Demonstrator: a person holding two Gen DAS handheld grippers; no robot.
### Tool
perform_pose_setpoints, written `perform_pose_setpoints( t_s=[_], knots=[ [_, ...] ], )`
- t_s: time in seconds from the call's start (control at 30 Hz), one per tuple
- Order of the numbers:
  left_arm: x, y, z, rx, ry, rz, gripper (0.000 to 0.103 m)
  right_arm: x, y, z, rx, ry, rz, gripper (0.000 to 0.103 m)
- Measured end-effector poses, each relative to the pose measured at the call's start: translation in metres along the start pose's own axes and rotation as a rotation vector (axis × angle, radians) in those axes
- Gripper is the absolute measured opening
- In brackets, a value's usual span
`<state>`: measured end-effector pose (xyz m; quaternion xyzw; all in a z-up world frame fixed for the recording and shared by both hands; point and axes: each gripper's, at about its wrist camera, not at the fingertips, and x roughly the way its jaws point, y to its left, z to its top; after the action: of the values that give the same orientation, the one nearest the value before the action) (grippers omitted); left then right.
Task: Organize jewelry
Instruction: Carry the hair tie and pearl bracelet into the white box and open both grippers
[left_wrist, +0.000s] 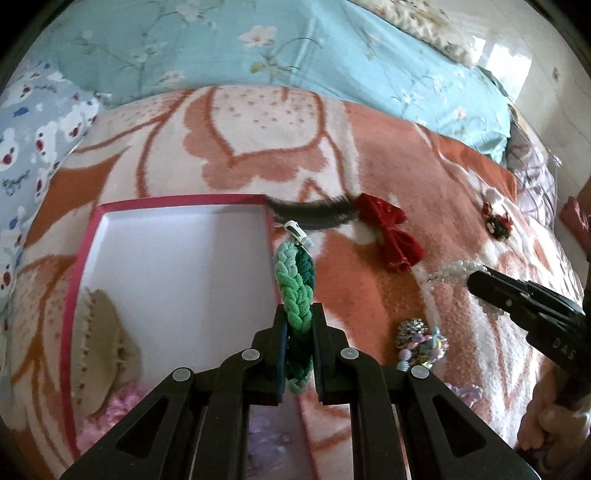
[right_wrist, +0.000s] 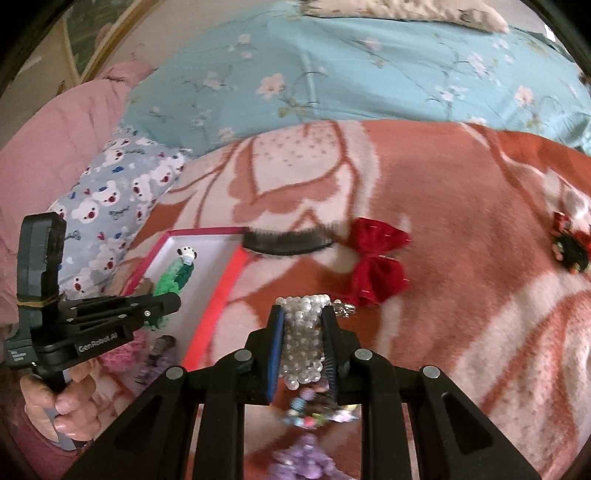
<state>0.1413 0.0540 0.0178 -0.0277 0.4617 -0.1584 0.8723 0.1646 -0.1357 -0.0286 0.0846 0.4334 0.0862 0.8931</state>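
The left gripper (left_wrist: 300, 325) had its fingers pinching a green braided hair band (left_wrist: 295, 284). The band stuck out toward 12 o'clock and had a little white charm (left_wrist: 297, 230) at its tip. In the right wrist view it hung over the white inside of the pink box (left_wrist: 177, 254), close to the box's right wall.

The box lay open on a pink and white blanket (left_wrist: 369, 295) on the bed. In its near left corner, at about 8 o'clock in the left wrist view, sat a beige claw clip (left_wrist: 107, 350), with something fluffy and pink (left_wrist: 110, 413) just beside it.

The right gripper (right_wrist: 303, 325) had its fingers pinching a pearl bead band (right_wrist: 303, 332), held above the blanket. A shiny sparkly hair tie (right_wrist: 314, 410) lay on the blanket right under it, and a purple one (right_wrist: 306, 458) lay nearer the camera.

At 12 o'clock from the right gripper lay a red bow (right_wrist: 376, 258). Beside the bow, toward 10 o'clock, lay a dark furry clip (right_wrist: 288, 242) touching the far right corner of the box. Far off at 3 o'clock lay a small red and black bow (right_wrist: 570, 247).

A blue flowery quilt (right_wrist: 332, 74) was bunched up behind the blanket.
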Motion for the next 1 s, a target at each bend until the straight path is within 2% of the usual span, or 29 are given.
perform_pose_setpoints(
  t_s=[0.27,0.57,1.0],
  knots=[
    [-0.012,0.03,0.001,-0.054,-0.012,0.042,0.01,0.018,0.039,0.012,-0.042,0.006,0.073,0.02],
    [-0.008,0.065,0.008,-0.11,-0.003,0.093,0.01,0.051,0.085,0.026,-0.083,0.013,0.155,0.02],
    [0.052,0.121,0.042,-0.195,0.055,0.151,0.01,0.134,0.12,0.056,-0.109,0.033,0.187,0.02]
  ],
)
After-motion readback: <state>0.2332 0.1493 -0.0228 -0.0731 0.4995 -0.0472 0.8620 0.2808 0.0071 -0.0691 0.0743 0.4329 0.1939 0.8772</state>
